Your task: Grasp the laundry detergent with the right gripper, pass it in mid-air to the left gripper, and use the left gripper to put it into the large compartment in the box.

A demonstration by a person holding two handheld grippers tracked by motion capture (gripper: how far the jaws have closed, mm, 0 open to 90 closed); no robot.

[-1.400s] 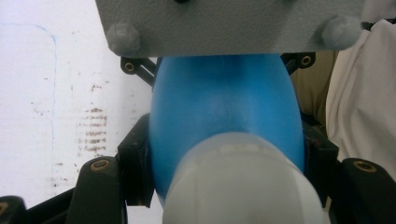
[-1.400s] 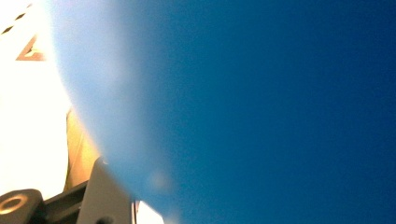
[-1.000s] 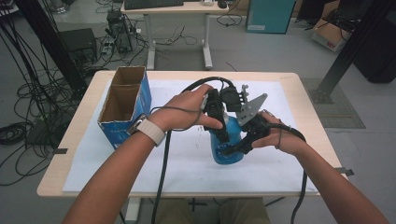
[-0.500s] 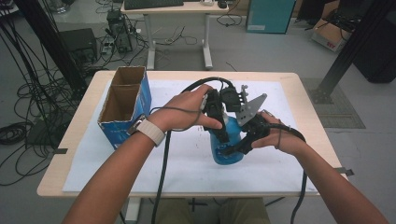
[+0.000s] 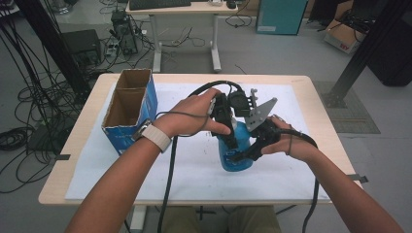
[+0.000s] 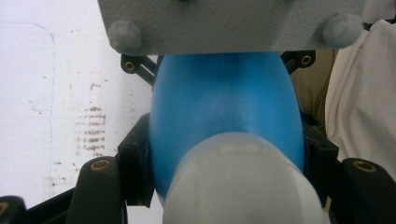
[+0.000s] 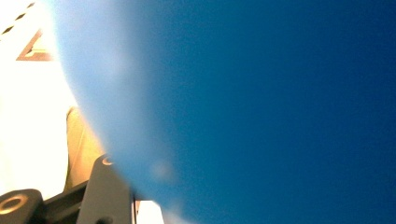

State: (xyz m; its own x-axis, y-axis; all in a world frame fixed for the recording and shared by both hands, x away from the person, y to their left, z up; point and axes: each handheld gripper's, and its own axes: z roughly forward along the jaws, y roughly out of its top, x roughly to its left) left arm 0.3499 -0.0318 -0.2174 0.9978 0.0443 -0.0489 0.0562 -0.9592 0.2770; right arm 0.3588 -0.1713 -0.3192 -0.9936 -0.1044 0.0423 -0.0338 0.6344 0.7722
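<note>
Grey workshop floor strewn with cables surrounds a pale wooden table [image 5: 87, 141] covered by a white sheet [image 5: 194, 170] at the middle of the high view.

On that sheet, just right of centre, stands a blue plastic bottle [image 5: 236, 154] with a whitish cap, and both tools are clamped on it. In the left gripper view the left gripper [image 6: 227, 154] has its black pads pressed against the two flanks of the bottle's blue body, with the pale rounded cap bulging up from the lower middle of the frame and a grey plate across the top edge. In the high view this left gripper [image 5: 228, 130] comes down onto the upper part of the bottle from the upper left. The right gripper [image 5: 245, 151] bites the bottle's lower body from the right side, its jaws drawn in on the plastic; in the right gripper view a blurred blue surface sits tight against one dark jaw at lower left.

Behind the tools, the person's left hand [image 5: 197, 114] and right hand [image 5: 286, 141] wrap their handles, with black cables trailing toward the bottom edge. At the left of the table stands an open blue cardboard box [image 5: 128, 114].
</note>
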